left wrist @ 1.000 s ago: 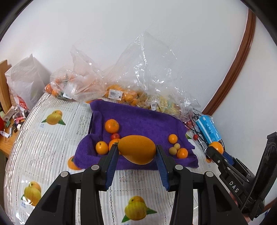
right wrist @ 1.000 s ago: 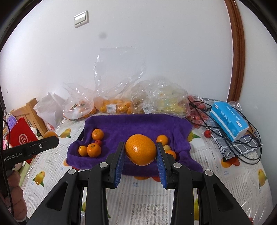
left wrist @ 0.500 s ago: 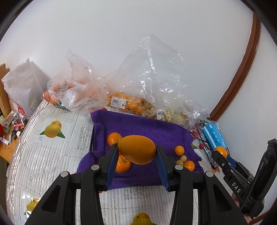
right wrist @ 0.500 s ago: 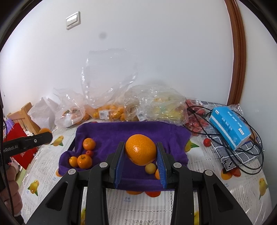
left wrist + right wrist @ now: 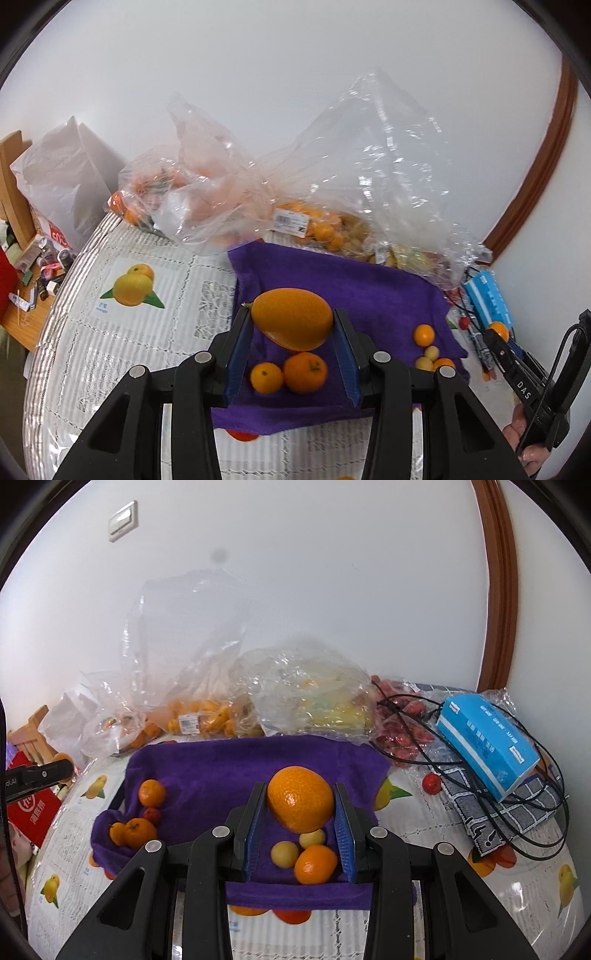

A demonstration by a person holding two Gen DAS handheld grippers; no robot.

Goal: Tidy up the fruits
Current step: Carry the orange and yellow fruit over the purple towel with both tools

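Blue ribbed pads of the left gripper pinch an orange-yellow mango, lying crosswise with its pointed end toward 3 o'clock, held clear above the purple towel. Directly under it, at 6 o'clock from the mango, two tangerines sit touching each other on the towel. Toward 3 o'clock a small cluster of little orange and pale yellow fruits rests near the towel's right edge. At 12 o'clock, clear plastic bags of fruit lie against the white wall, just past the towel's far edge. At 4 o'clock the tip of the other gripper shows, with an orange fruit between its fingers.

The right gripper has its blue pads pressed against a large orange, also held above the towel. Below it, at 6 o'clock, two pale yellow fruits and a small orange lie touching one another. At 9 o'clock, near the towel's left side, sit several tangerines and one small red fruit. At 2 o'clock a blue tissue box rests on a checked cloth among black cables. The fruit-patterned tablecloth covers the table all around.
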